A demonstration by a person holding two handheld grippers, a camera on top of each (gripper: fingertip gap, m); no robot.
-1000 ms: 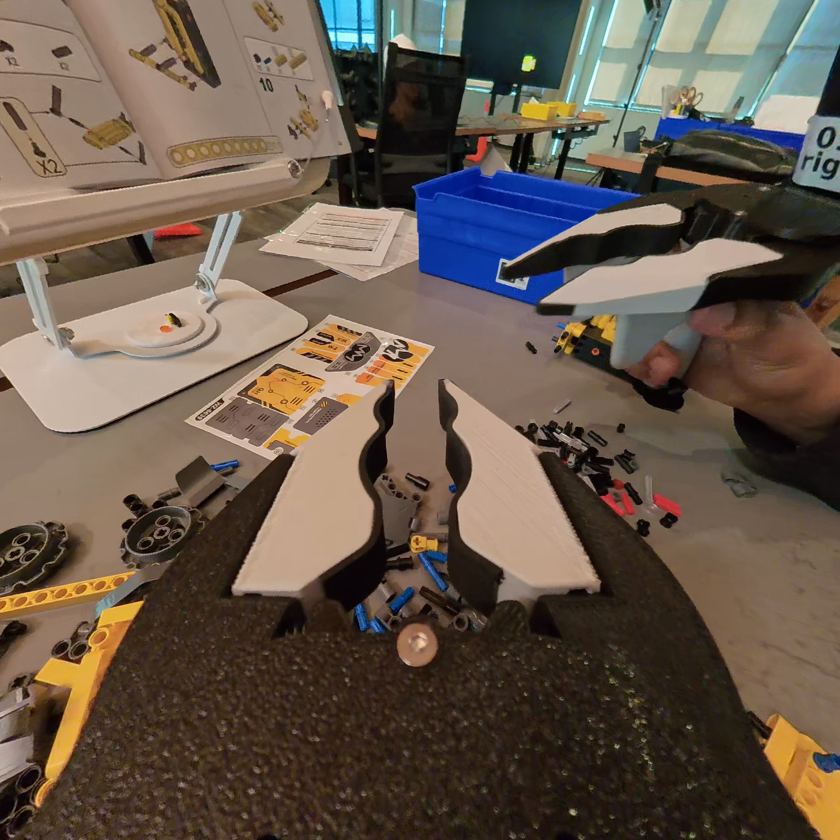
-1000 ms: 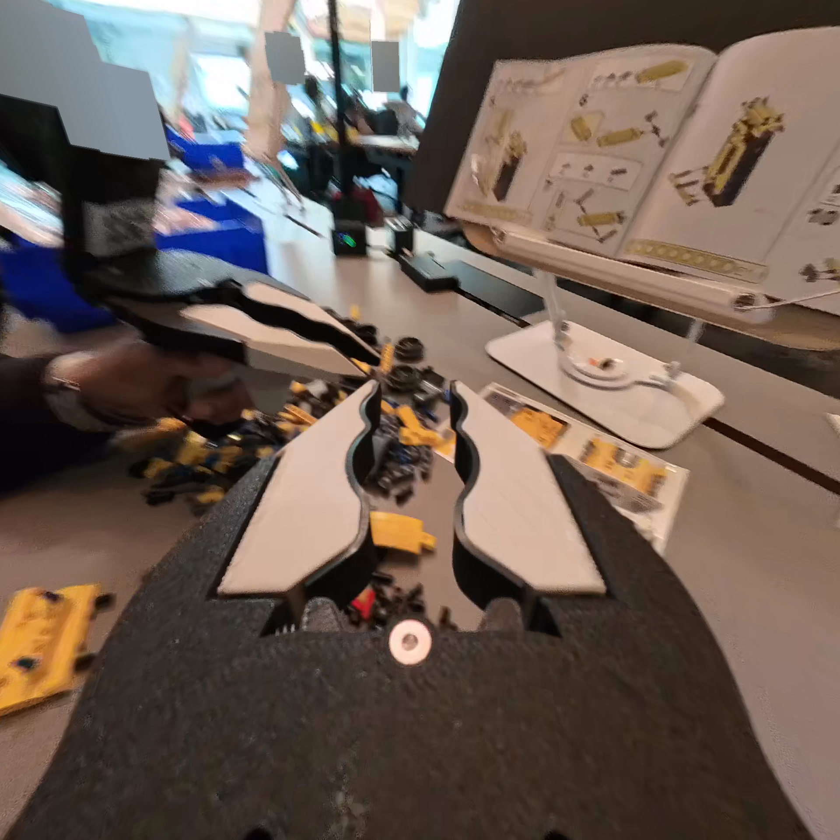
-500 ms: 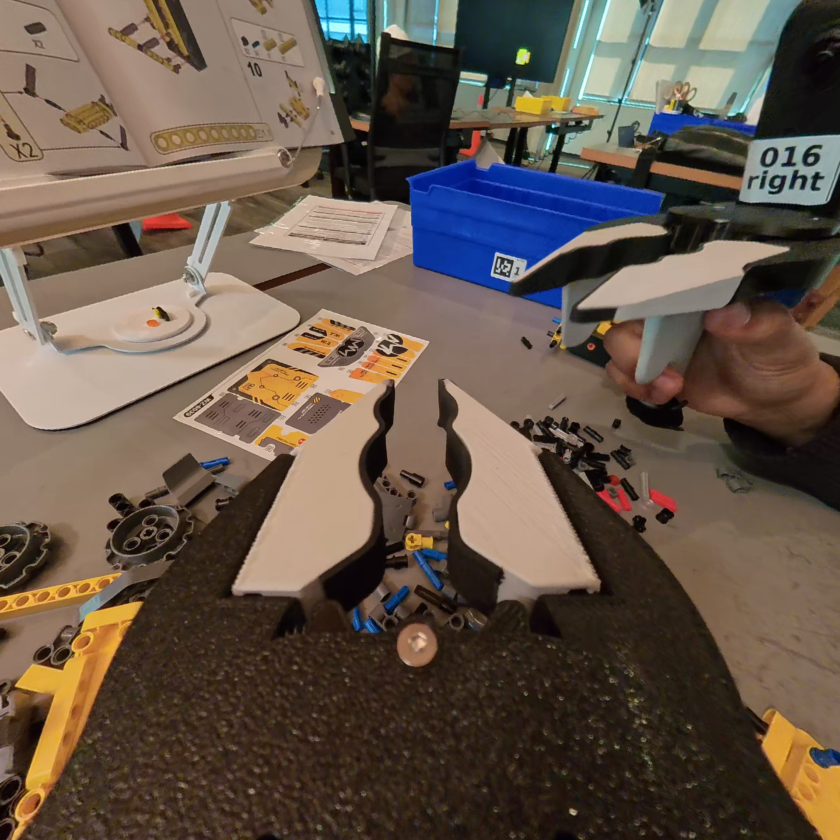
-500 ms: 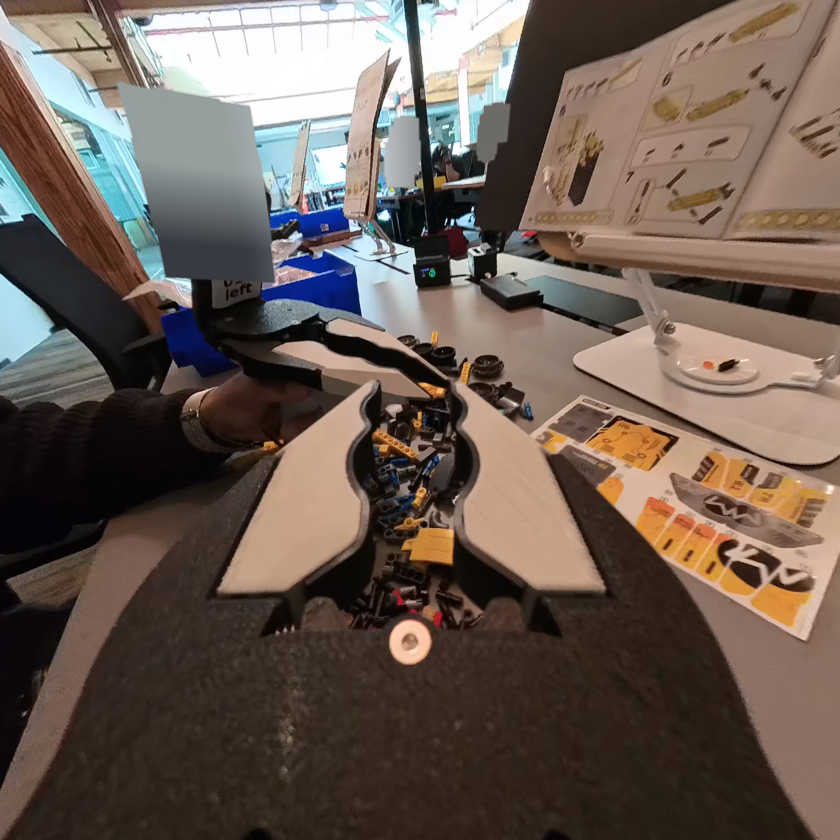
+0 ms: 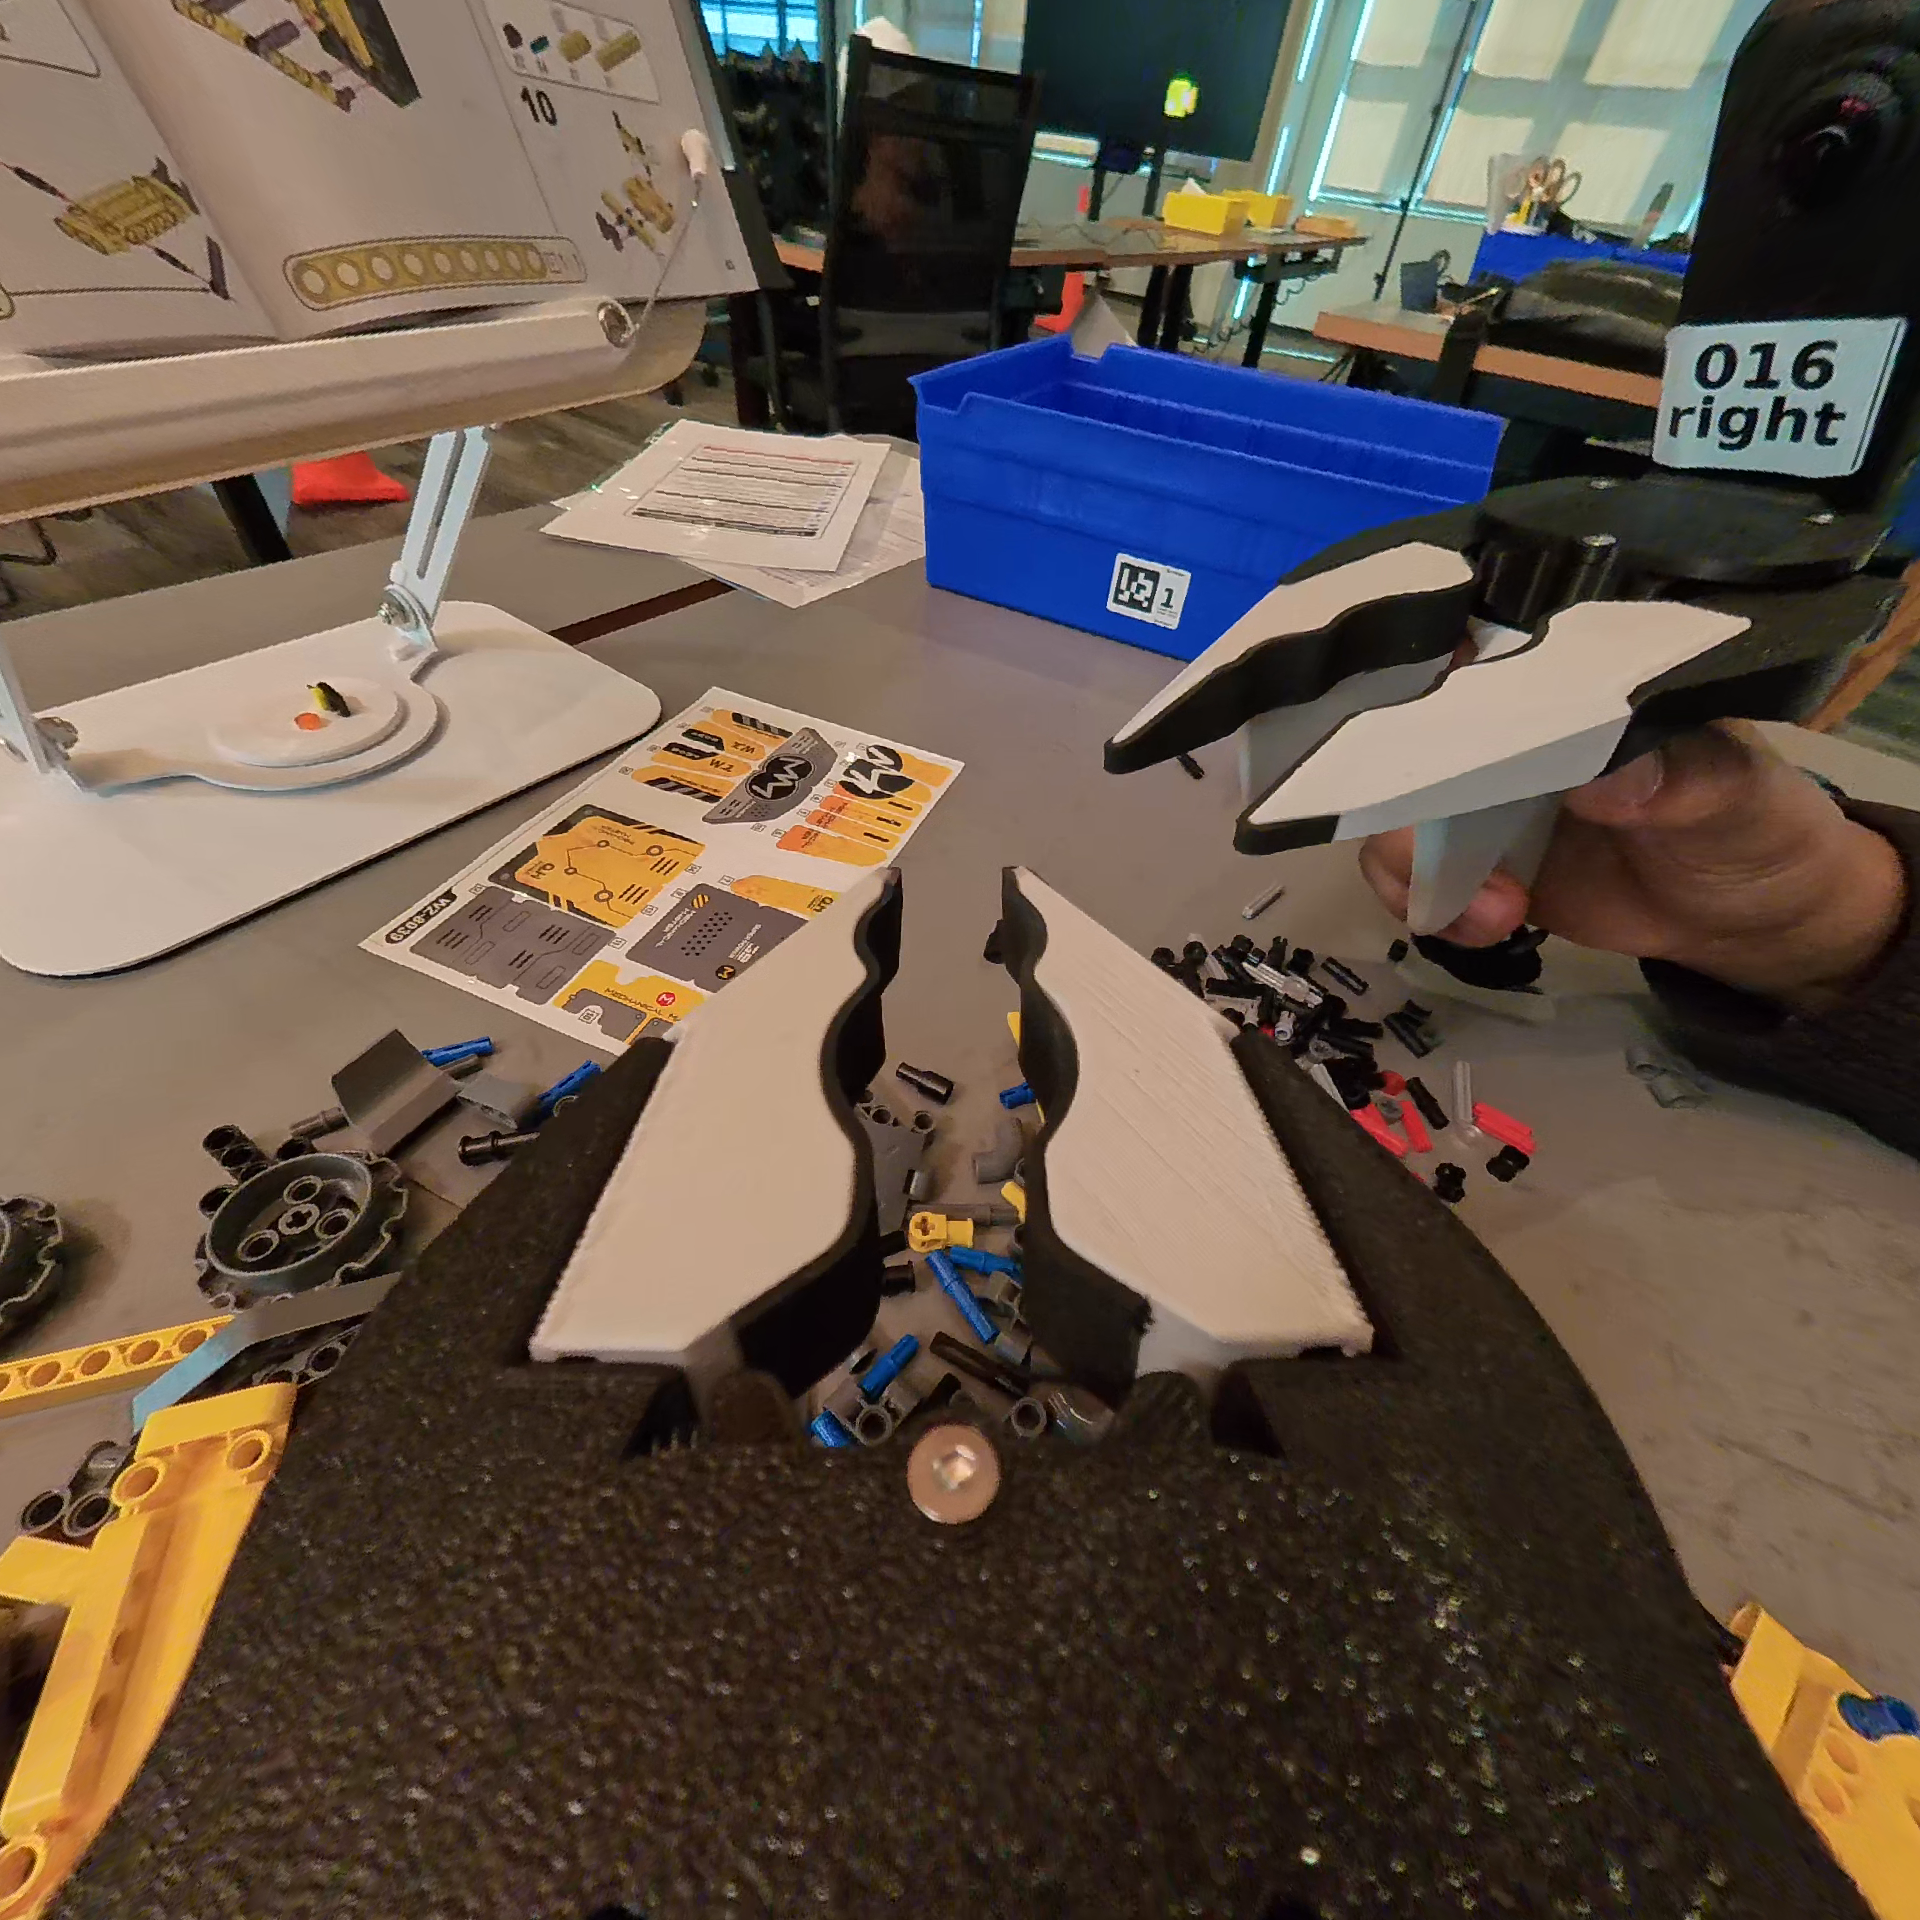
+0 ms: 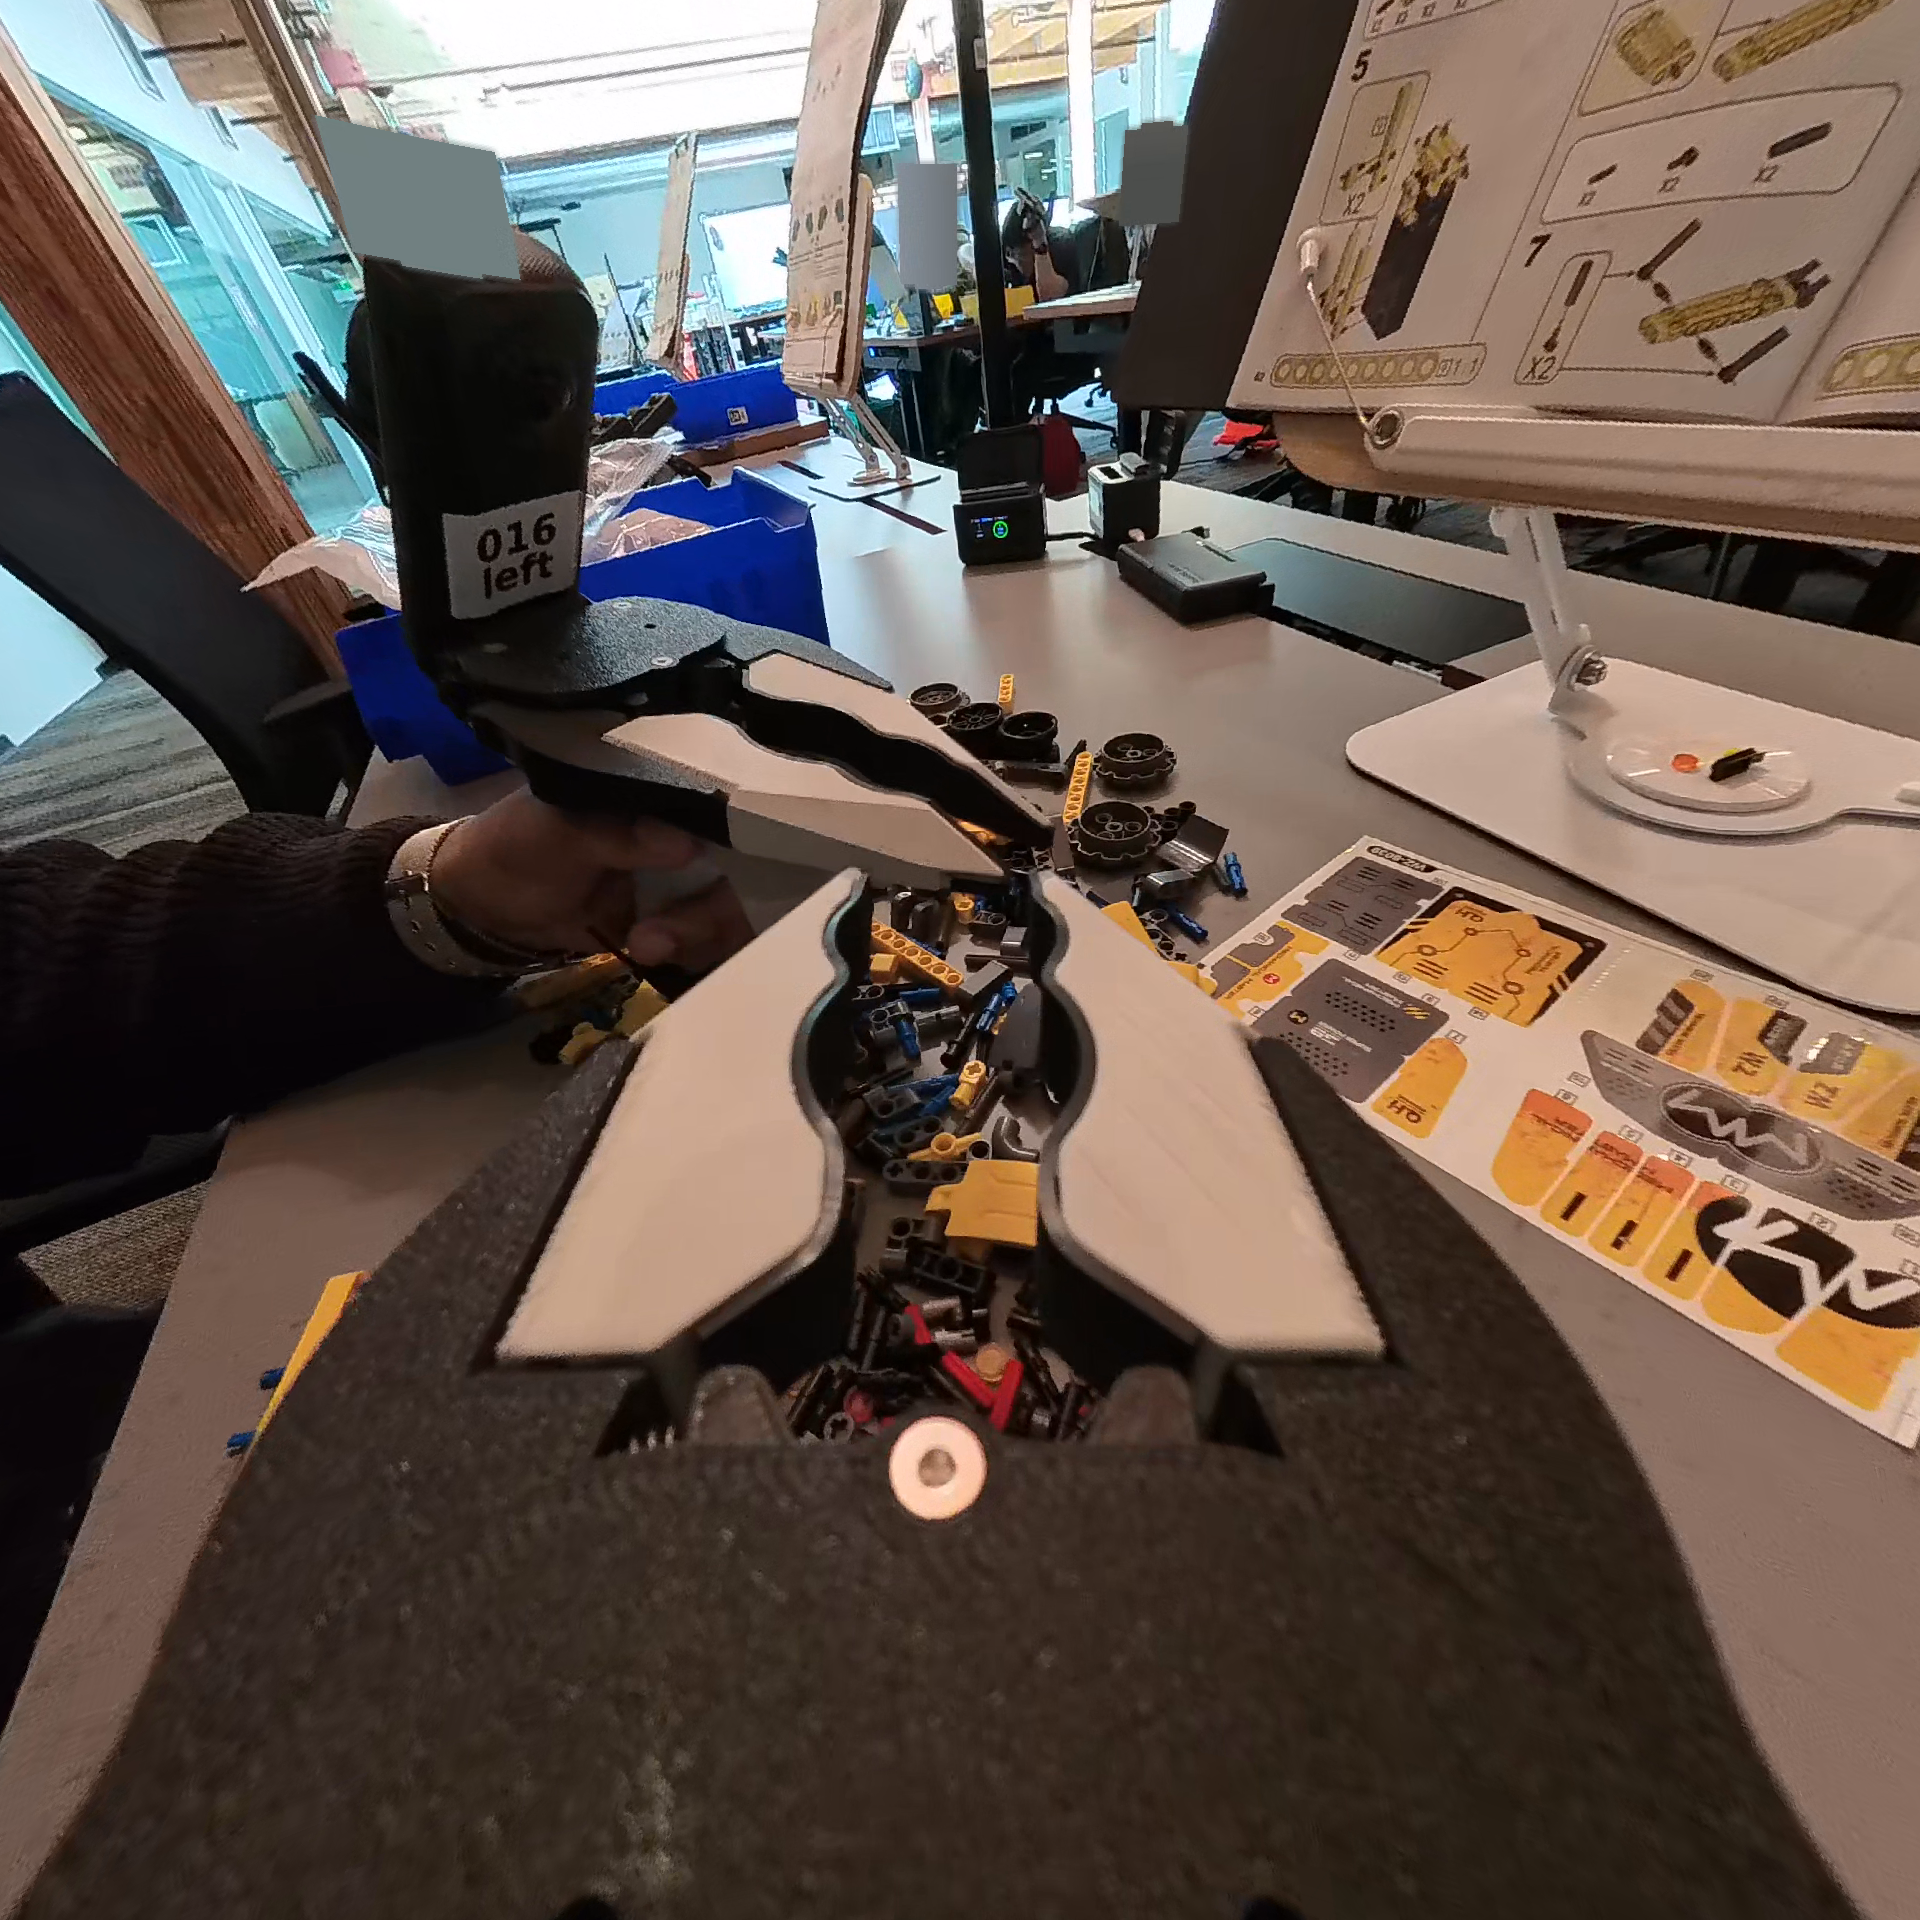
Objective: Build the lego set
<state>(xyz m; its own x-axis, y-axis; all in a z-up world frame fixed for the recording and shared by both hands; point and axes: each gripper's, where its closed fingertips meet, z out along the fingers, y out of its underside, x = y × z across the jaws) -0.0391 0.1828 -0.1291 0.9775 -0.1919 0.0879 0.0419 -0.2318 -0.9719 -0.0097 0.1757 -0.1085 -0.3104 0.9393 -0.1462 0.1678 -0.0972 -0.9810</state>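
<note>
Left gripper (image 5: 948, 894) released, empty, over scattered small black, blue and yellow plastic building pieces (image 5: 951, 1247) mid-worktop (image 5: 1714, 1299) | right gripper (image 6: 951, 894) released, empty, over the same pile | yellow-grey sticker sheet (image 5: 665, 862) beside the pile

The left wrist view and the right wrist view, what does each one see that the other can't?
Only the left wrist view shows the empty blue bin with a square tag, and printed papers beside it.

Only the right wrist view shows a flat yellow panel piece between its fingertips, and small black devices far back on the table.

Both show the sticker sheet, the white book stand holding the instruction booklet, the scattered small pins, and both tools open and empty: left tool, right tool.
</note>
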